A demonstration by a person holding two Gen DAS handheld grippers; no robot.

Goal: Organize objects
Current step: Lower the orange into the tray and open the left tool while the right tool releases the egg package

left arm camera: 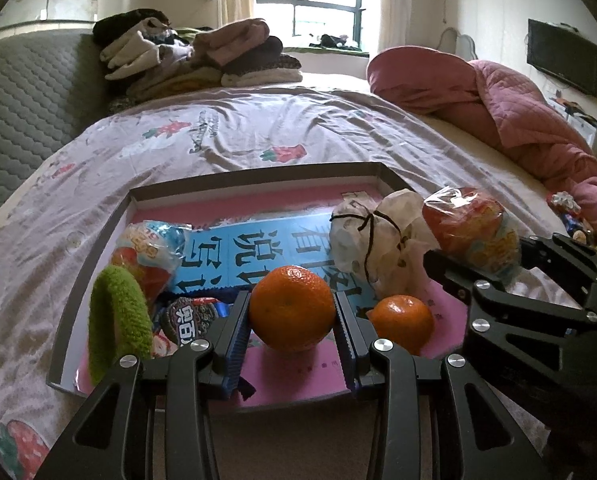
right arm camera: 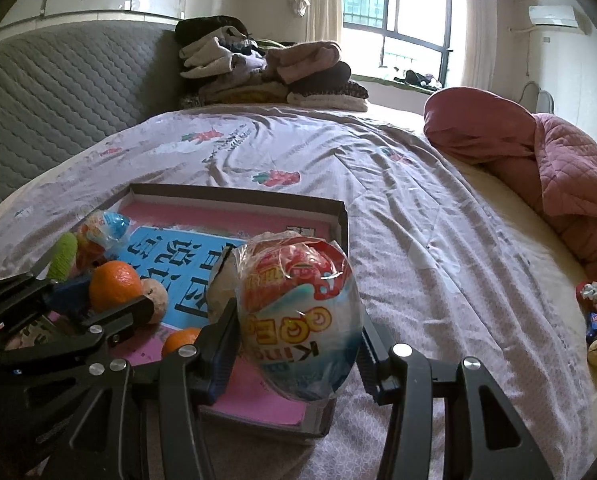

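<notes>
A shallow box (left arm camera: 98, 256) with a pink and blue lining lies on the bed. My left gripper (left arm camera: 293, 320) is shut on a large orange (left arm camera: 292, 306), held just above the box floor. A smaller orange (left arm camera: 402, 320) rests beside it. My right gripper (right arm camera: 298, 332) is shut on a wrapped egg-shaped toy (right arm camera: 298, 312) over the box's right side (right arm camera: 340, 216); from the left wrist this right gripper (left arm camera: 478, 264) shows with the egg toy (left arm camera: 470, 232). Also in the box are a white cloth pouch (left arm camera: 374, 240), a green knitted ring (left arm camera: 118, 316), a second wrapped egg (left arm camera: 150, 252) and a cookie packet (left arm camera: 190, 316).
The bed sheet (right arm camera: 418, 220) stretches wide to the right of the box. A pink quilt (right arm camera: 558, 168) lies bunched at the right, folded clothes (right arm camera: 266, 72) at the headboard. Small items (right arm camera: 596, 320) sit at the bed's right edge.
</notes>
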